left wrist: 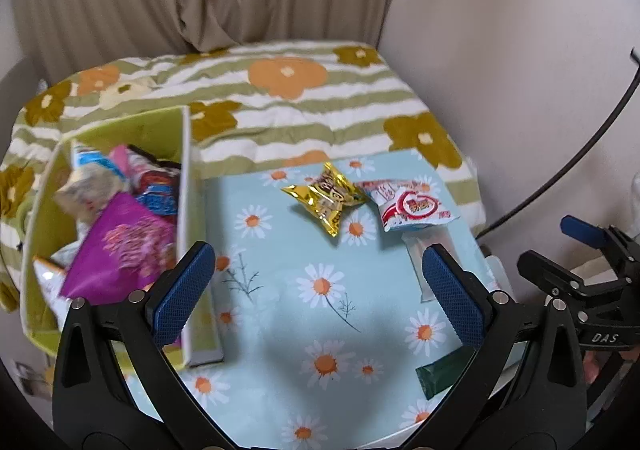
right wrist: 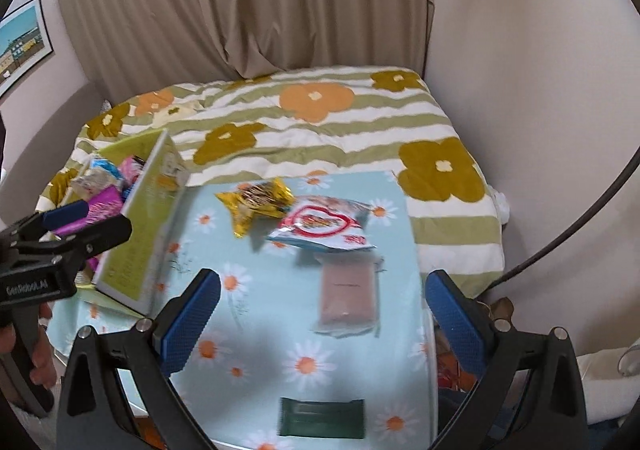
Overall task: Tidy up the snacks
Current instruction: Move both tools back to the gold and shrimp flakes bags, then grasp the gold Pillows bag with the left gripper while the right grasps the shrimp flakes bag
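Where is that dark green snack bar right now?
The dark green snack bar lies on the daisy tablecloth at the near edge, before the pink packet.

Both the left claw (left wrist: 318, 282) and the right claw (right wrist: 322, 316) are black frames with silver screws, blue textured pads (left wrist: 182, 292) (white lettering marks each body).

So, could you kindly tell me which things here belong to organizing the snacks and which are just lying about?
Part of the job:
- green box, already holding packets
- gold packet
- red-and-white packet
- clear-wrapped brown bar
- dark green bar
- left claw and right claw, both open

Just lying about:
- daisy cloth
- flowered quilt
- curtain
- wall picture
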A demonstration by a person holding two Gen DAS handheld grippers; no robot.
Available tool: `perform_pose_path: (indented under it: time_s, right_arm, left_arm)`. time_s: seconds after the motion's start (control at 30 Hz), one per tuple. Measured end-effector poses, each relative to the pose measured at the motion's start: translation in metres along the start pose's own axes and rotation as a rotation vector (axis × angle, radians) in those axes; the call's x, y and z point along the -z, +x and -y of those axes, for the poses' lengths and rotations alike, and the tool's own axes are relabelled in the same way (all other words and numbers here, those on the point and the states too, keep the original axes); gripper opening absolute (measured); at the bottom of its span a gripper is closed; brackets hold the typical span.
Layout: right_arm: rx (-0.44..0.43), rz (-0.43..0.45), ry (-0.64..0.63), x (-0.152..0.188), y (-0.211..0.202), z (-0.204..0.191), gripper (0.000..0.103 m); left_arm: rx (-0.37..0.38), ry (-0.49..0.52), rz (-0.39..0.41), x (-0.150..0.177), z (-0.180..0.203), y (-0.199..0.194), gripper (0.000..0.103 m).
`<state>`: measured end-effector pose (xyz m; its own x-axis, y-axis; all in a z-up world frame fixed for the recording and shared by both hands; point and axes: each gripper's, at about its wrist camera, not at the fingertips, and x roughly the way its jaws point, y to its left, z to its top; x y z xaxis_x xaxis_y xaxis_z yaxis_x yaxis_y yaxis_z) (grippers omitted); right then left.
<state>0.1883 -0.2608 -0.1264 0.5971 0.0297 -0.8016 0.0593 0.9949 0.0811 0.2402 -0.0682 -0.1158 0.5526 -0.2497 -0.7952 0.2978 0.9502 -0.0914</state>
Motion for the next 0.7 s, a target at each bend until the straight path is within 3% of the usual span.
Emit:
perform_pose_path:
  time_s: [0.27,0.5,0.7]
  right_arm:
    - [-0.009,-0.064,0.055,0.001,0.041,0.029,0.102]
    - [-0.089,-0.128,0.142,-0.044,0.078,0.047,0.102]
    - [-0.144,-0.276,0.185,-0.073,0.149,0.046,0.102]
  left_arm:
    - [-0.023,0.123,-0.120,-0.036,0.012,0.073,0.103]
    - [-0.012,0.202,-0.214,-0.065,0.014,0.129,0.103]
    - [0.014,0.260,-0.324,-0.076,0.016,0.185,0.103]
